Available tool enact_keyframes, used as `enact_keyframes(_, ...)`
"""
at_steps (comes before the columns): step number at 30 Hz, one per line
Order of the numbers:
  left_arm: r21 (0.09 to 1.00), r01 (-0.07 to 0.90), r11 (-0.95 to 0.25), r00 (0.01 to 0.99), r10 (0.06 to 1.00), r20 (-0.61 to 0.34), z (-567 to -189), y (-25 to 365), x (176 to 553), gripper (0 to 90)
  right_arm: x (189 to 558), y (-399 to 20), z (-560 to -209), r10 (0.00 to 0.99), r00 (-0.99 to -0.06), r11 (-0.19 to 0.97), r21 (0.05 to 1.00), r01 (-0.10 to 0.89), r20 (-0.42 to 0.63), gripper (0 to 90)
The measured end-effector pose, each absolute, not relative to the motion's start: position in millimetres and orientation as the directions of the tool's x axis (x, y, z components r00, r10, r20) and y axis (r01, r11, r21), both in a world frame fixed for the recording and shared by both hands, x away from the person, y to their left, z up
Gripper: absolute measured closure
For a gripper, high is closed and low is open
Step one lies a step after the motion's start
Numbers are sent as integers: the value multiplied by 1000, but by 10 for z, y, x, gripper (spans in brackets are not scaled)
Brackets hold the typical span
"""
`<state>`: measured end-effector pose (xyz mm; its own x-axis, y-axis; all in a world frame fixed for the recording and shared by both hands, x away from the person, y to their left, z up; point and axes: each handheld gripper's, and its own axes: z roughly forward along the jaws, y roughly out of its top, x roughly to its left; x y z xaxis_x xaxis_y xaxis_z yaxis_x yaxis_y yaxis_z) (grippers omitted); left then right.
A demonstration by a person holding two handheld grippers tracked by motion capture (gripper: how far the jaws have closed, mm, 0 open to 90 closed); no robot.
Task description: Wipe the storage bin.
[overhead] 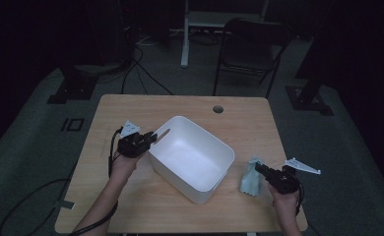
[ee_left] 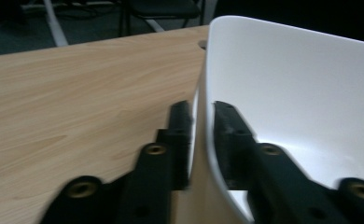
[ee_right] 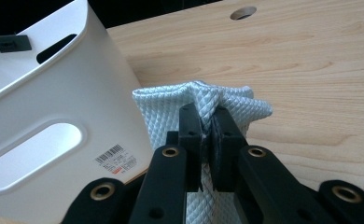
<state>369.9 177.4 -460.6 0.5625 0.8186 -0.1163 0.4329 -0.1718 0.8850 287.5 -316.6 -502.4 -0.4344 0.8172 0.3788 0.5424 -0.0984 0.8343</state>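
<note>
A: Fig. legend, L side. Your left gripper point(overhead: 150, 137) is clamping the rim of the white bin point(overhead: 192, 157) at its near-left corner. In the left gripper view the jaws are sitting one outside the wall, one inside, w/ the thin wall point(ee_left: 203, 116) pinched between the pads. Nearly closed, gap = wall thickness.

B: And the R side?

A: Your right gripper point(overhead: 259, 168) is gripping the pale blue cloth point(overhead: 249, 179). Jaws are pressing almost together; in the right gripper view a bunched fold of the quilted fabric point(ee_right: 208, 100) is squeezed between the pads, the rest fanning out above & below them.

B: Where are the things sitting?

A: The bin is resting on the wooden table point(overhead: 131, 105), turned diagonally, approx. centre, w/ nothing visible inside it. The cloth is standing up just beside the bin's right end, close to the wall w/ the handle slot point(ee_right: 31, 142) & barcode sticker point(ee_right: 117, 159); whether it's touching that wall, can't tell. The cable hole point(overhead: 218, 109) is lying well apart, at the table's far edge.

B: Hands?

A: Your forearms are entering from the bottom edge, one each side of the bin.
</note>
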Motion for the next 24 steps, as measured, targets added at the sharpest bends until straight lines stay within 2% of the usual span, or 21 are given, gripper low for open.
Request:
enact_keyframes(2,884,424,-198,553,829,-80,-4593,1741,3687,865,2875,-3165,-5023,817,-435,-97,834,543,379,849)
enact_keyframes(13,896,418,-150,489,869,-83,-4619,1957,3548,870,2879,-3146,-5015,812,-441,-97,833,545,383,849)
enact_keyframes(24,908,406,-100,476,871,-117,-4653,2003,3541,863,2855,-2751,-4750,738,-576,-35,872,488,351,849)
